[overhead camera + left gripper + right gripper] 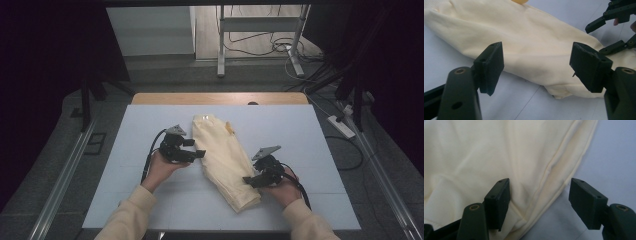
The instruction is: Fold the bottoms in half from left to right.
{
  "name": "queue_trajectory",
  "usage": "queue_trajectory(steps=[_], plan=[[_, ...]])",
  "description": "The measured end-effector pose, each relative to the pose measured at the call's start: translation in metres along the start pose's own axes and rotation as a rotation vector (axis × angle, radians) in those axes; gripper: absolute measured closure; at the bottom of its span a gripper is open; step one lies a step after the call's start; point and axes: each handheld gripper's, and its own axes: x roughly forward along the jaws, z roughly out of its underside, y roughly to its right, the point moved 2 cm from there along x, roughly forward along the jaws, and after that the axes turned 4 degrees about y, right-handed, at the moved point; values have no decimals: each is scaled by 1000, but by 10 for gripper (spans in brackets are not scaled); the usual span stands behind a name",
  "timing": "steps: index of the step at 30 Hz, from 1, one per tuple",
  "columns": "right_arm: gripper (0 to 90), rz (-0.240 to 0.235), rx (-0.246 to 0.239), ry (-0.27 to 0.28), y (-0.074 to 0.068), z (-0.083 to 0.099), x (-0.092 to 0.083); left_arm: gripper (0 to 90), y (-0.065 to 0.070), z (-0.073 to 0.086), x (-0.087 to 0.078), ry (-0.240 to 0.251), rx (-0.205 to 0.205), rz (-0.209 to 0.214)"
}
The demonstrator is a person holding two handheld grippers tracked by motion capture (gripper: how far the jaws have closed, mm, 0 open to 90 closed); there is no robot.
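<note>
1. The white table [150, 200] carries a folded cream garment [222, 157] lying slantwise at its middle.
2. The left gripper [199, 148] sits level just beside the garment's left edge; jaws apart, holding nothing.
3. The right gripper [248, 181] tilts down at the garment's near right edge; jaws spread, one pad [497, 202] over the cloth.
4. A small orange tag [229, 128] lies at the garment's far right edge; no writing is legible.

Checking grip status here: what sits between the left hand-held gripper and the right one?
The folded cream garment lies between the left hand-held gripper and the right hand-held gripper, clearest in the high view.
</note>
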Motion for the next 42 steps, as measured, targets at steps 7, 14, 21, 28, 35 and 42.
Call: queue_trajectory(steps=[7, 14, 21, 28, 35, 42], plan=[[328, -39, 60, -10, 4, 5, 4, 272, 0, 0, 0, 2, 2, -1], [596, -111, 62, -15, 1, 5, 1, 272, 1, 0, 0, -2, 5, 0], [752, -136, 60, -21, -5, 4, -1, 271, 1, 0, 0, -1, 5, -2], [820, -154, 55, -24, -9, 5, -2, 271, -1, 0, -1, 5, 2, -3], [828, -205, 24, -37, -26, 5, -2, 272, -1, 0, -2, 9, 1, -1], [829, -234, -40, -30, -45, 3, -1, 272, -1, 0, -2, 10, 2, -3]])
